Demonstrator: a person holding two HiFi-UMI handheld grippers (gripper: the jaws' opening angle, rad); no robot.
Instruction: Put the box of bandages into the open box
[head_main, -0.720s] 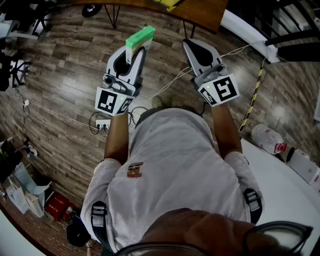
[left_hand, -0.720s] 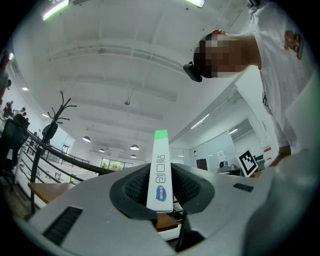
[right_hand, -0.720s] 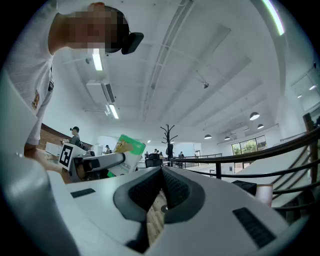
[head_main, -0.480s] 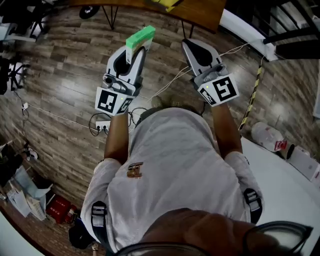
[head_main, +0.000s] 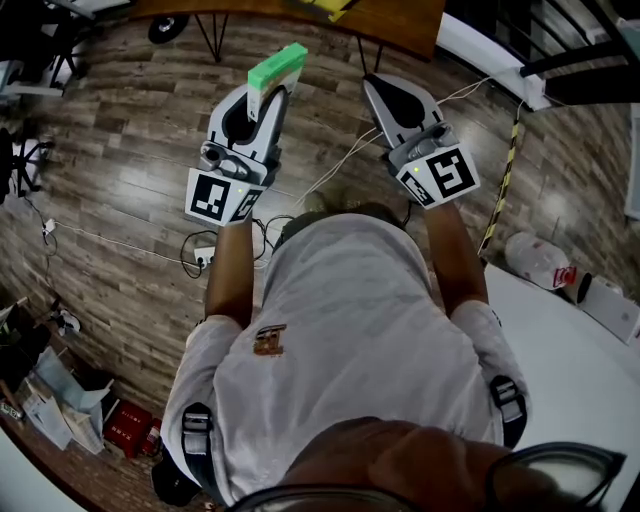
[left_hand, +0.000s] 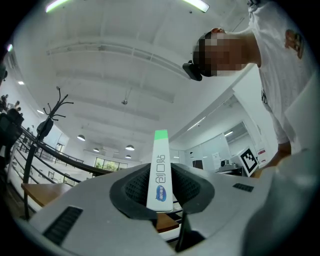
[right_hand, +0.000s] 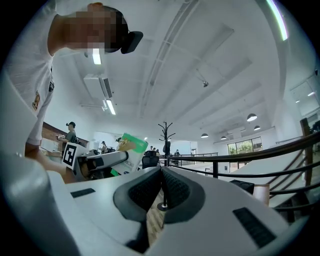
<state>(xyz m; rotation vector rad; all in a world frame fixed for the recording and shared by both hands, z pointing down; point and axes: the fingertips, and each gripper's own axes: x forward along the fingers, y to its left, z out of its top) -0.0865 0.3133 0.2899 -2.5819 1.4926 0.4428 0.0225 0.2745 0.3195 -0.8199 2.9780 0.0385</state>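
A person (head_main: 340, 330) is seen from above, standing on a wooden floor (head_main: 110, 150), with one tool held in each hand. The task is judged to be partway done. The box of bandages (head_main: 278, 68), white with a green end, is already off any surface and is clamped between the jaws of the left tool (left_hand: 160, 189). It is seen in the upper middle of the head view, well above the floor and tipped a little upward. The placing is not yet done. The open box meant to receive it is shown in no view, so how near it lies cannot be told. Carrying the bandages to that box and letting them go are judged to be what is left. The right tool (right_hand: 161, 186), in the upper right of the head view, is held with its jaws pressed together and nothing between them. Counted: one box of bandages, two tools, two marker cubes, one on the left tool (head_main: 215, 197) and one on the right (head_main: 440, 175), and no open box in sight. Part of one wooden counter (head_main: 400, 25) on thin dark legs is cut off by the top edge of the head view. A pale cable (head_main: 110, 232) is trailed across the floor at the left.
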